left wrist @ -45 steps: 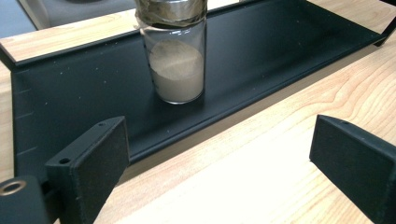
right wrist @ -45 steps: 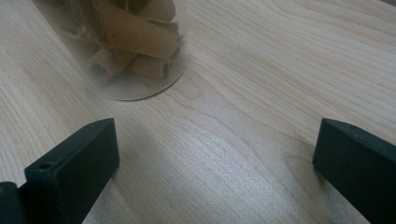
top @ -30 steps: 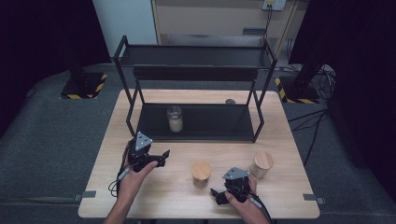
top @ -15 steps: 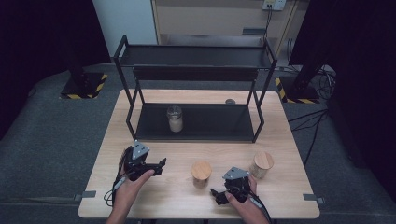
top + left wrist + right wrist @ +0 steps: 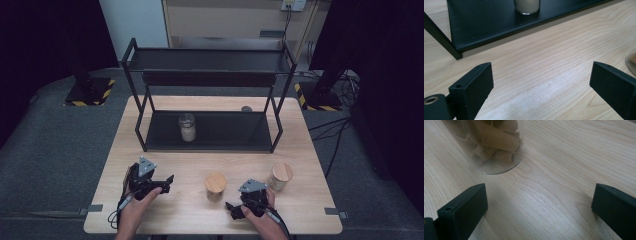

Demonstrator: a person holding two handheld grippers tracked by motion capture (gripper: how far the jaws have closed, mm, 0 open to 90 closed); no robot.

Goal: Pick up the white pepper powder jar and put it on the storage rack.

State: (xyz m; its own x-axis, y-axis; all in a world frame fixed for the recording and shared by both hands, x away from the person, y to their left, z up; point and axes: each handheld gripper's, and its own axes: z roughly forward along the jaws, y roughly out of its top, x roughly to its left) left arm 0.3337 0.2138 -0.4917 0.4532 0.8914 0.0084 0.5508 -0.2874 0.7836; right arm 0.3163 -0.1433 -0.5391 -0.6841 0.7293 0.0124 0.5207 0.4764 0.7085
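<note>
My left gripper [image 5: 167, 183] rests low over the wooden table [image 5: 300, 150] at the front left, its jaws open and empty [image 5: 541, 80]. Ahead of it a clear jar with white contents [image 5: 187, 127] [image 5: 527, 6] stands on the bottom shelf of a black rack [image 5: 210, 131] [image 5: 499, 22]. My right gripper [image 5: 230, 210] lies at the front right, also open with nothing between its fingers [image 5: 540, 202]. A wooden-lidded jar [image 5: 215, 185] stands just beyond it; in the right gripper view this glass jar [image 5: 491, 142] holds brown rolls. A second lidded jar [image 5: 280, 176] stands farther right.
The rack's top shelf [image 5: 207, 60] is bare. A small dark round object [image 5: 246, 108] lies on the table behind the rack. The floor around is dark grey, with cables at the right. Open tabletop lies between the two grippers.
My left hand has drawn its gripper back toward the near table edge and lower. The right hand has stayed put, and the jars have not moved.
</note>
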